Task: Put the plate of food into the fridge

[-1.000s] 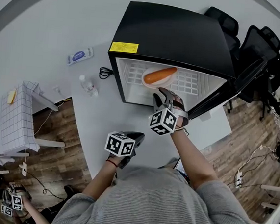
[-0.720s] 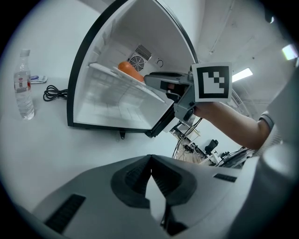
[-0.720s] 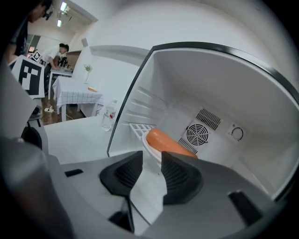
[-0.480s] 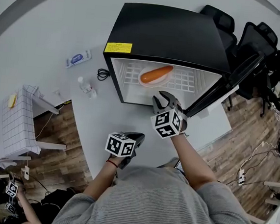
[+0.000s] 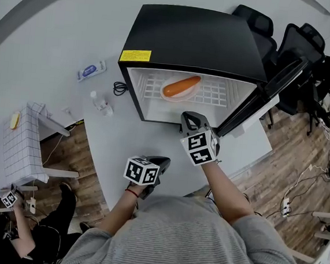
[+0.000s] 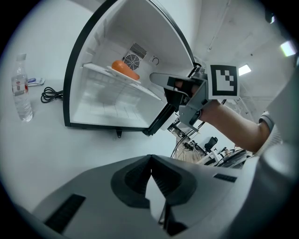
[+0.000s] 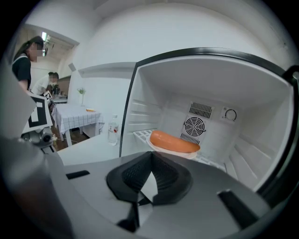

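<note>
Bright, even light fills all three views; the white fridge interior point(image 5: 232, 97) is nearly washed out, and a ceiling lamp point(image 6: 288, 48) glares at two o'clock in the left gripper view. Fisheye bending curves straight edges toward dark corners (strongest in both gripper views).

Mini fridge point(image 5: 197, 39) is sitting on the table point(image 5: 124, 136), door point(image 5: 267, 95) swinging out right. Plate of food point(image 7: 171, 152) is resting on the shelf point(image 5: 220, 96) inside, leftish. Water bottle point(image 5: 101, 103) and cable point(image 5: 123, 87) are sitting just left of the fridge. Right gripper point(image 5: 190, 118) is hovering before the opening.
</note>
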### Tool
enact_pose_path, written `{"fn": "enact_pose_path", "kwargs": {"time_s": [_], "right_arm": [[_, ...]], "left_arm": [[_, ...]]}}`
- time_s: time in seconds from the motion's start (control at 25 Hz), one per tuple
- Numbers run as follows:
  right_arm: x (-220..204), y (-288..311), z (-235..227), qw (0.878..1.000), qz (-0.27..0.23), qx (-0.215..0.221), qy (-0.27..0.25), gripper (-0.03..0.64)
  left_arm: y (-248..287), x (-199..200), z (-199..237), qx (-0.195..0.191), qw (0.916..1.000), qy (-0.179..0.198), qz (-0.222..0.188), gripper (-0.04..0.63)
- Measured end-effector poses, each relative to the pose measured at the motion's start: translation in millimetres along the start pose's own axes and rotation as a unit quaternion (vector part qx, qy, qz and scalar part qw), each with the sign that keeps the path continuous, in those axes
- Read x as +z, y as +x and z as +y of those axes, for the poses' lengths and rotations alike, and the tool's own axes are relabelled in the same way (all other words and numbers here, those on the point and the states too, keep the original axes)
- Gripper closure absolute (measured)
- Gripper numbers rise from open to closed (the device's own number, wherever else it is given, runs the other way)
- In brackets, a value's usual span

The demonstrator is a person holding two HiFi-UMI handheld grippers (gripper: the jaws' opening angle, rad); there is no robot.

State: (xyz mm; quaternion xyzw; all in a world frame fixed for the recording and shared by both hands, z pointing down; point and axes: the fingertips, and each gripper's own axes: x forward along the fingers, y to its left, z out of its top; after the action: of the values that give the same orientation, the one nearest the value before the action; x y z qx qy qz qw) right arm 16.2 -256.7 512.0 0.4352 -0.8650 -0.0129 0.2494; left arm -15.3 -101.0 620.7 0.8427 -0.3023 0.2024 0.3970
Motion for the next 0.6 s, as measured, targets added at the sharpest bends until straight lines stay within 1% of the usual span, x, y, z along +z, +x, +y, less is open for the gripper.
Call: {"fn": "enact_pose_path", "kwargs": {"time_s": [0.2, 0.36, 0.6], "right_arm": [[5.8, -11.7, 3.1, 0.997, -0.031, 0.035, 0.058, 0.604], [9.9, -23.9, 14.5, 0.989, -0.06, 0.079, 0.106, 0.604], [10.8, -47.1, 34.7, 0.977, -0.088, 0.132, 0.141, 0.604]], "left_arm": [[0.4, -2.3, -3.7, 0.001, 1.0, 0.005, 0.003, 0.584], [0.4, -3.7, -5.0, 0.004, 0.9999, 0.008, 0.005, 0.584], [-0.2, -6.4, -8.9, 0.008, 0.9999, 0.01, 0.008, 0.584]]}}
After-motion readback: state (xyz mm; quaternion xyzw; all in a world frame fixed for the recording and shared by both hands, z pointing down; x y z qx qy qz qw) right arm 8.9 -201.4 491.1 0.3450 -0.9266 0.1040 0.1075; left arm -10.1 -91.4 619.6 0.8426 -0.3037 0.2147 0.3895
